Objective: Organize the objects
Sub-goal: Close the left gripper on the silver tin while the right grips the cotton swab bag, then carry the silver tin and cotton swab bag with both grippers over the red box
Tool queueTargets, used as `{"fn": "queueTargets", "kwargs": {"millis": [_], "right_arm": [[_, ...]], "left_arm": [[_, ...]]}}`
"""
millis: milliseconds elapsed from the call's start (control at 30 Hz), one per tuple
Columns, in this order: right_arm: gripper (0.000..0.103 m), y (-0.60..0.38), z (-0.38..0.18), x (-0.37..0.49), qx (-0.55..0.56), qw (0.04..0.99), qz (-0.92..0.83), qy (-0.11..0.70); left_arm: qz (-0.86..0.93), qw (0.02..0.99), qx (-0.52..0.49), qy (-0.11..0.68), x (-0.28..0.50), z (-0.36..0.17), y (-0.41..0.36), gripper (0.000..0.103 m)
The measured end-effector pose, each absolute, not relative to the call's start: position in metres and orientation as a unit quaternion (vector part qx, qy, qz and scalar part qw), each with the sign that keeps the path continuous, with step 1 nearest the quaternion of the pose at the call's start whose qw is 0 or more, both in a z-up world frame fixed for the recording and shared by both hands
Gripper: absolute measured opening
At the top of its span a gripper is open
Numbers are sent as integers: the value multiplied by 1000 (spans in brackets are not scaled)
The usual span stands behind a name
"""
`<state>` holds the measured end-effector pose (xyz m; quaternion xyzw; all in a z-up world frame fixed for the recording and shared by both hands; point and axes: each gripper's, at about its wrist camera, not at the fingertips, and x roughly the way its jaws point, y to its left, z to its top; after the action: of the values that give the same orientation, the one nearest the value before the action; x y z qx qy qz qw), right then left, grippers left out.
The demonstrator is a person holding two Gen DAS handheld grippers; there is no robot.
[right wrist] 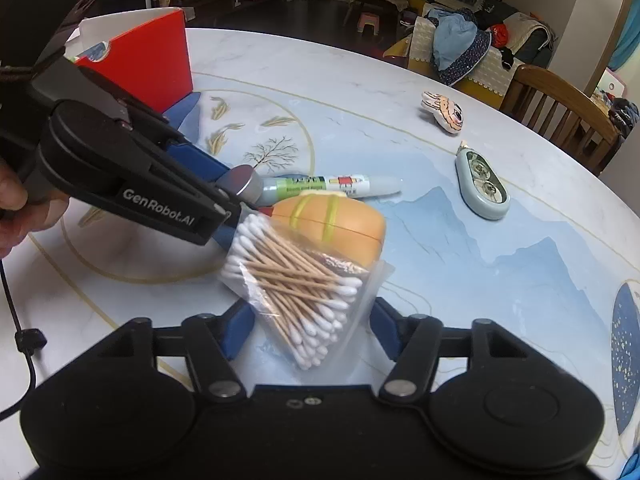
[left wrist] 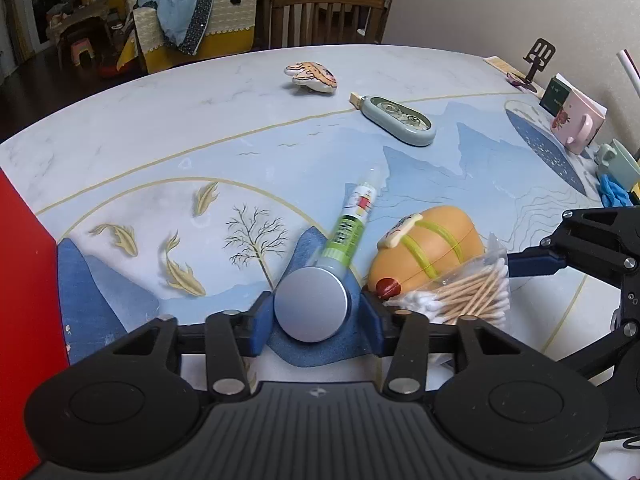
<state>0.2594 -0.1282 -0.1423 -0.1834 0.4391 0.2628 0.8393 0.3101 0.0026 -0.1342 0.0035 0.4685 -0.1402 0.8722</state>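
The red box [left wrist: 24,280] is cut off by the left edge of the left wrist view. The tube [left wrist: 348,224] is partly hidden behind its silver cap [left wrist: 312,304], and its label print cannot be read. The far end of the bag of cotton swabs [right wrist: 304,292] is covered by the orange hot-dog-shaped case [right wrist: 336,228]. The green mug [left wrist: 620,166] is cropped at the right edge.

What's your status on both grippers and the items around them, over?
Left gripper shut on silver-capped tube. Right gripper straddling cotton swab bag, grip unclear. Orange hot-dog case crowds both; red box stands left.
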Motion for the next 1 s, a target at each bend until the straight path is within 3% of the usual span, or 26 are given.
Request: {"fn": "queueTargets", "kwargs": {"millis": [133, 333, 1000], "right_arm": [[49, -132, -141, 256, -178, 843, 261, 436], [43, -143, -137, 249, -165, 849, 252, 434], [42, -171, -106, 210, -99, 853, 246, 449]], "left_arm": [[-143, 873, 3, 467, 307, -133, 2, 40], [-137, 875, -5, 464, 298, -130, 3, 40], [-139, 879, -27, 455, 239, -103, 1, 40]]}}
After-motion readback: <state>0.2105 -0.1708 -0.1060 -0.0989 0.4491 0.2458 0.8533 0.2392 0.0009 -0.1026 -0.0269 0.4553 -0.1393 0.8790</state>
